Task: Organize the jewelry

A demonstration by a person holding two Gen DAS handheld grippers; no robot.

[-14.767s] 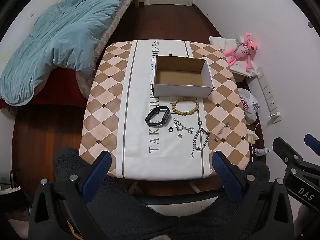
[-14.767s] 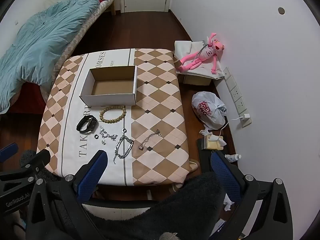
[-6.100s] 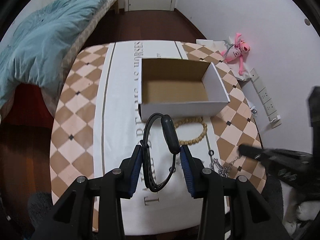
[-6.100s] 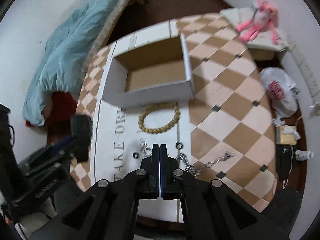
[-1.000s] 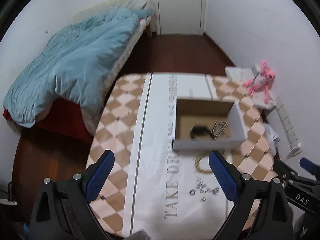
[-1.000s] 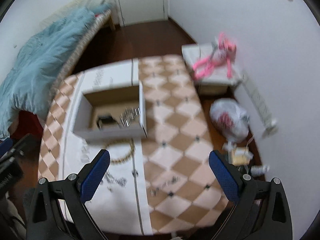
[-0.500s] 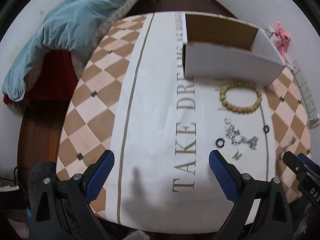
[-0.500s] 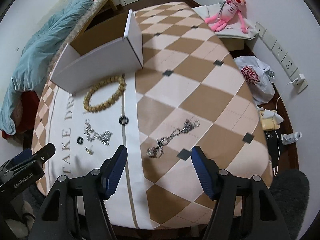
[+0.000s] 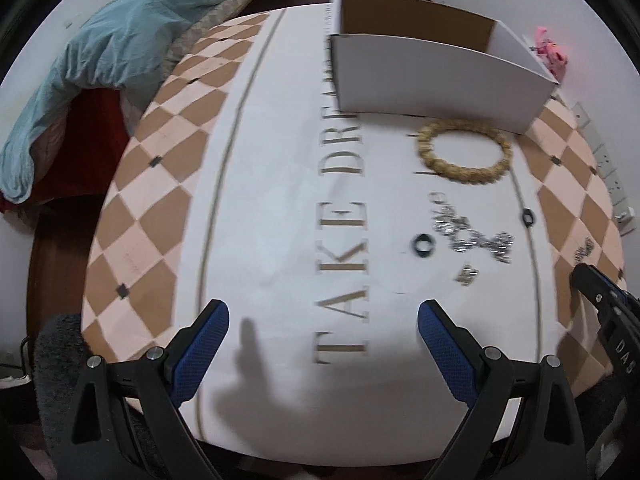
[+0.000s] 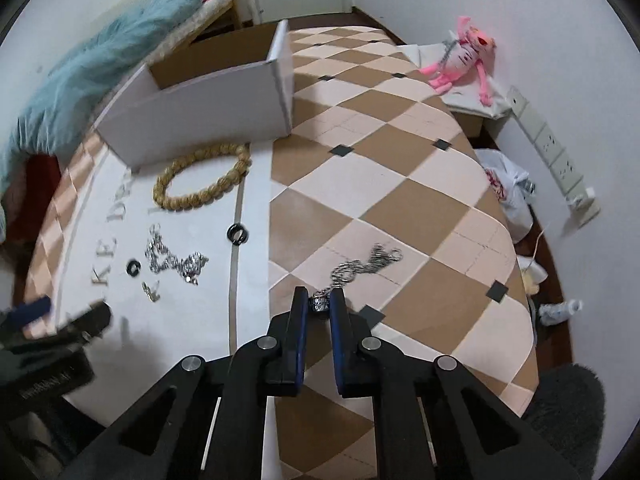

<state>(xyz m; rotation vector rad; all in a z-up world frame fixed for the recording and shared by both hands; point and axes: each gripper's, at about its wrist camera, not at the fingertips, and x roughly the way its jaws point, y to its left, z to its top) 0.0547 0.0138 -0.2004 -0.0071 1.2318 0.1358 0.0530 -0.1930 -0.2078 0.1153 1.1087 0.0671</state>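
Note:
An open white cardboard box (image 9: 432, 76) (image 10: 200, 100) stands at the far side of the table. In front of it lie a wooden bead bracelet (image 9: 464, 156) (image 10: 202, 182), two black rings (image 9: 423, 245) (image 10: 237, 233), a silver pendant chain (image 9: 472, 236) (image 10: 176, 260) and a small charm (image 9: 466, 276). A silver chain (image 10: 360, 266) lies on the checkered cloth. My right gripper (image 10: 319, 306) is nearly closed around that chain's near end, its fingers still a little apart. My left gripper (image 9: 320, 320) is open and empty, low over the near table edge.
The table (image 9: 160, 184) is covered by a checkered cloth with a white lettered strip. A bed with a blue duvet (image 9: 100, 60) is at the left. A pink plush toy (image 10: 464, 60), wall sockets and a plastic bag (image 10: 508, 188) are at the right.
Both grippers have dropped lower toward the table. The right gripper has narrowed from wide open to nearly closed around the near end of the silver chain.

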